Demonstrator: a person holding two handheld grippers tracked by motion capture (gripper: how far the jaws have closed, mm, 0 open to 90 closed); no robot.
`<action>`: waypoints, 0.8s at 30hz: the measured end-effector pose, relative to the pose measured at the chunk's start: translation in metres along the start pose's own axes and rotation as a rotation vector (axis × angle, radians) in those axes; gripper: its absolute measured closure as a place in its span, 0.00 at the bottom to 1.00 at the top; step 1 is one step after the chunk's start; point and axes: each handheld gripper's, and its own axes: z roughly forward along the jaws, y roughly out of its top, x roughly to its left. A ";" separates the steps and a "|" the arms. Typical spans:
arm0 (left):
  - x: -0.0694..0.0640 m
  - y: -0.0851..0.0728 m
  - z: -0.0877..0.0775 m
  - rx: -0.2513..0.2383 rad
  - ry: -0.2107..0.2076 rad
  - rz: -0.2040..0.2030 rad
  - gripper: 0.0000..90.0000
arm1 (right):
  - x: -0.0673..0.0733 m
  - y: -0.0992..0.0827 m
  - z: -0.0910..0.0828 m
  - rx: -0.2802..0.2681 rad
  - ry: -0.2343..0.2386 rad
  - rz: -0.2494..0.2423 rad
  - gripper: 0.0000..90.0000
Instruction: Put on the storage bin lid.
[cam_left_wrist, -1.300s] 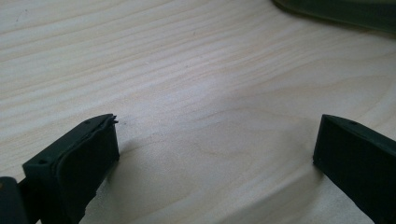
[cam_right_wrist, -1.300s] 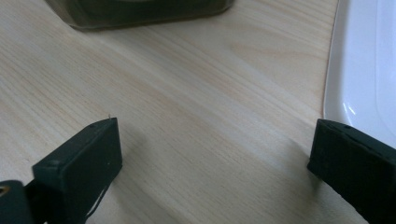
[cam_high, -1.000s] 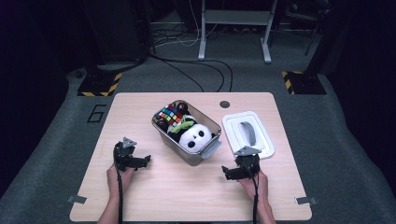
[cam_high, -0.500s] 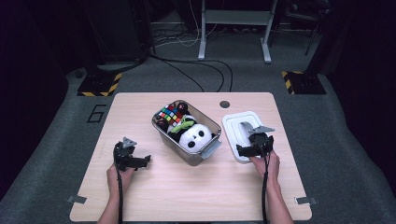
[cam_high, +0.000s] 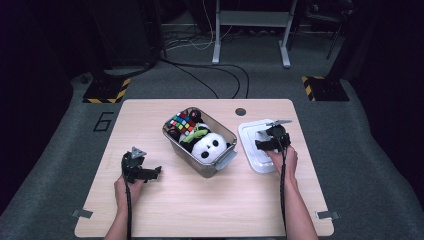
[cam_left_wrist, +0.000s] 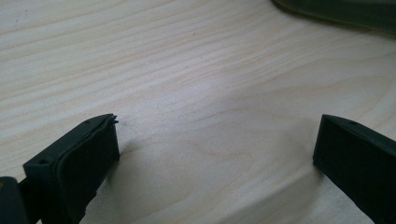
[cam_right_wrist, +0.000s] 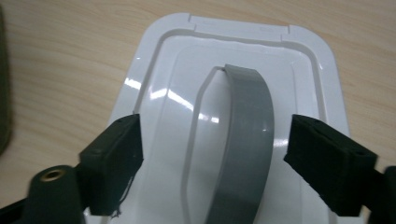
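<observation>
Right of centre in the high view, the right gripper (cam_high: 264, 145) hangs over the white lid (cam_high: 251, 150), which lies flat on the wooden table (cam_high: 210, 200) beside the clear bin (cam_high: 220, 162) it probably belongs to. Its jaws have just been closing, yet remain apart astride the lid's grey handle (cam_right_wrist: 245, 140), pads not touching, apparently lined up to pinch it. At lower left, the left gripper (cam_high: 150, 173) rests on bare wood, open and empty, seemingly waiting. The bin holds a panda plush (cam_high: 209, 146) and puzzle cube (cam_high: 182, 123).
</observation>
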 end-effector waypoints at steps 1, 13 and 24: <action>0.000 0.000 0.000 0.001 -0.001 0.004 0.00 | -0.003 0.001 0.003 0.009 -0.003 0.005 0.27; 0.000 0.000 0.000 0.001 0.001 0.000 0.00 | -0.013 -0.007 0.022 0.046 -0.006 0.068 0.71; 0.000 0.000 0.000 0.000 0.000 -0.001 0.00 | -0.005 -0.007 0.009 0.029 0.016 0.008 0.74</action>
